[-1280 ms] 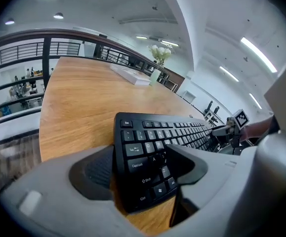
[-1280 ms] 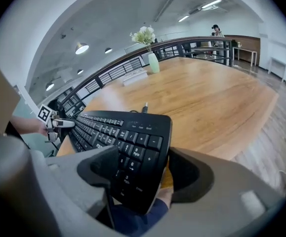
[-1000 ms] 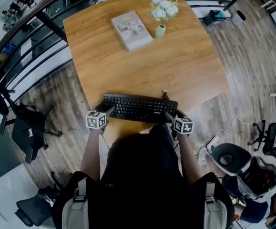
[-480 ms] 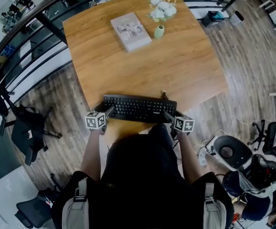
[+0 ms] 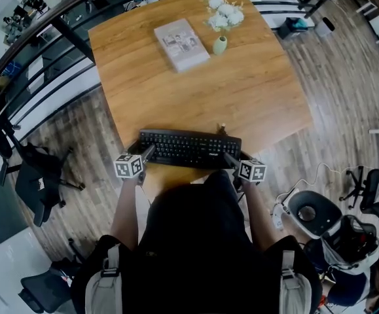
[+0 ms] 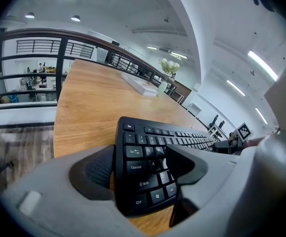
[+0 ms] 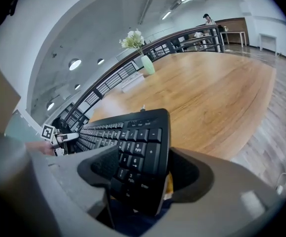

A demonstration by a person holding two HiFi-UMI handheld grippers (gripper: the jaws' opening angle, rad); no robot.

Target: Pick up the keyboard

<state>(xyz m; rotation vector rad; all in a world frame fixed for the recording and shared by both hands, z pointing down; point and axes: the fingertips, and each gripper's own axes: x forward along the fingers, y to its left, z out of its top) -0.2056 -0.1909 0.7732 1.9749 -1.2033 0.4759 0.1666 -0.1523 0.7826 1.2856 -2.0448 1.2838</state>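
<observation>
A black keyboard [image 5: 188, 148] lies lengthwise along the near edge of the wooden table [image 5: 241, 90]. My left gripper [image 5: 148, 153] is shut on its left end. In the left gripper view the pads clamp the keyboard [image 6: 152, 147] from above and below around the Caps Lock and Shift keys, at the left gripper [image 6: 142, 168]. My right gripper [image 5: 229, 158] is shut on the right end. In the right gripper view the keyboard's [image 7: 133, 137] number pad sits between the pads of the right gripper [image 7: 145, 174]. Whether the keyboard is off the table top I cannot tell.
A book [image 5: 181, 42] and a small green vase [image 5: 220, 43] with white flowers [image 5: 223, 13] stand at the far side of the table. A black railing [image 5: 45, 38] runs behind it. Office chairs stand on the wood floor at left [image 5: 35, 175] and right [image 5: 313, 214].
The keyboard and both grippers have shifted slightly to the left in the head view. Both holds are unchanged.
</observation>
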